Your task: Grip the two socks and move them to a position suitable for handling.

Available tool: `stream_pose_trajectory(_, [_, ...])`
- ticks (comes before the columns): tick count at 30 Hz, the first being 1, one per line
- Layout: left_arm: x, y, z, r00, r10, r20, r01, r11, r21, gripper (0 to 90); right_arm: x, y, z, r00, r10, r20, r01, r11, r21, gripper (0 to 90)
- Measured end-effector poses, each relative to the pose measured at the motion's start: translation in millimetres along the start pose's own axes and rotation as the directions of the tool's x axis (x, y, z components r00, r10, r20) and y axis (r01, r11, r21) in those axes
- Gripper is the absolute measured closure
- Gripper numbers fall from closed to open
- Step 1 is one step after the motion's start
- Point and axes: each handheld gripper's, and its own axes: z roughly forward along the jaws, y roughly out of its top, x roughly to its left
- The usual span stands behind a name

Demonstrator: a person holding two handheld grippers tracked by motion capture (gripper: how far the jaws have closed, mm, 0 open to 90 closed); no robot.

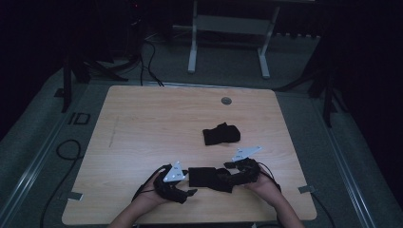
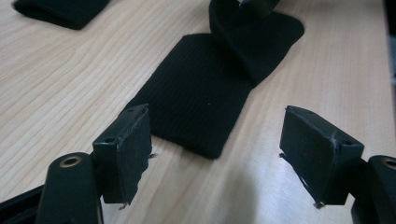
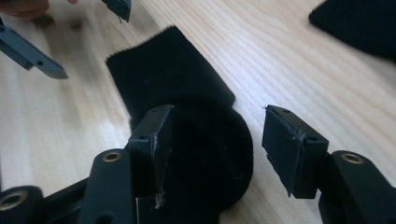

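- Seemingly, in the high view, a black sock (image 1: 209,178) lies flat near the front edge of the tabletop (image 1: 142,123), between the left gripper (image 1: 187,193) and the right gripper (image 1: 227,166). A second sock (image 1: 221,134), bunched up, sits farther back and well apart. This view alone gives both socks and both hands at once, but it is too dim to tell how the fingers stand.
- From the left gripper view, the sock (image 2: 196,93) shows its ribbed cuff end lying flat just ahead of the fingers (image 2: 128,154), which stand wide apart and touch nothing. The far end is lifted and folded over. The knit looks soft, light and limp, so it should sag and drape when raised, and it is neither fragile nor slippery. The flat cuff edge looks the best place to pinch.
- From the right gripper view, the sock (image 3: 168,79) has its rounded end (image 3: 215,158) lying between the fingers (image 3: 154,144), which are apart with a plain gap on one side. Whether one pad touches the cloth cannot be told. This view shows the fold up close, and the left gripper's fingertip (image 3: 119,7) at the top edge.
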Motion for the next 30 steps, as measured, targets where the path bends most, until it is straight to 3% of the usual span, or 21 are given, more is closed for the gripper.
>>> stream_pose_trajectory(2, [1.9,1.4,6.4,0.9999,0.014,0.009,-0.015,0.9995,0.029,27.2,-2.6,-2.7,4.4,0.9999,0.003,-0.014,-0.003,1.000,0.005,45.8])
stream_pose_trajectory(4, [4.4,1.9,12.0,0.9993,0.030,0.024,-0.031,0.9978,0.059,34.9,-3.0,-3.8,6.3,0.9999,-0.002,-0.016,0.002,1.000,0.013,59.4])
stream_pose_trajectory(6, [5.1,1.8,13.4,0.9991,0.038,0.021,-0.039,0.9973,0.062,40.4,-3.0,-3.8,7.5,0.9997,-0.015,-0.019,0.016,1.000,0.016,64.4])
stream_pose_trajectory(8, [10.5,2.3,16.8,0.9989,0.032,0.034,-0.034,0.9975,0.061,43.1,-2.9,-3.4,8.4,0.9994,-0.027,-0.020,0.028,0.999,0.023,78.7])
stream_pose_trajectory(11, [11.1,3.1,18.3,0.9979,0.054,0.037,-0.056,0.9960,0.070,49.4,-3.7,-3.9,9.1,0.9996,-0.026,-0.009,0.026,0.999,0.026,87.0])
stream_pose_trajectory(14, [8.8,4.4,18.5,0.9975,0.059,0.038,-0.061,0.9956,0.071,57.9,-6.2,-5.0,9.0,0.9999,-0.012,-0.006,0.013,1.000,0.019,87.8])
stream_pose_trajectory(15, [7.4,4.7,18.9,0.9978,0.056,0.034,-0.058,0.9959,0.069,64.7,-6.6,-5.2,8.8,0.9999,-0.012,-0.007,0.012,1.000,0.018,87.9])
stream_pose_trajectory(19, [0.4,7.7,20.7,0.9986,0.051,-0.009,-0.050,0.9959,0.076,80.0,-6.0,-5.1,6.5,0.9999,-0.011,0.002,0.011,1.000,0.008,88.2])
stream_pose_trajectory(21, [0.0,10.0,19.0,0.9989,0.039,-0.027,-0.037,0.9964,0.076,81.5,-5.0,-3.9,3.7,0.9999,-0.012,0.004,0.012,1.000,-0.001,88.3])
stream_pose_trajectory(25, [8.6,15.1,6.2,0.9979,-0.022,-0.061,0.025,0.9988,0.041,82.7,-0.5,1.7,-9.5,0.9997,-0.024,-0.001,0.024,0.998,-0.054,88.4])
stream_pose_trajectory(30, [22.1,18.4,-17.4,0.9886,-0.082,-0.126,0.083,0.9965,0.003,82.8,6.0,7.7,-31.6,0.9995,-0.030,-0.009,0.029,0.990,-0.138,88.5])
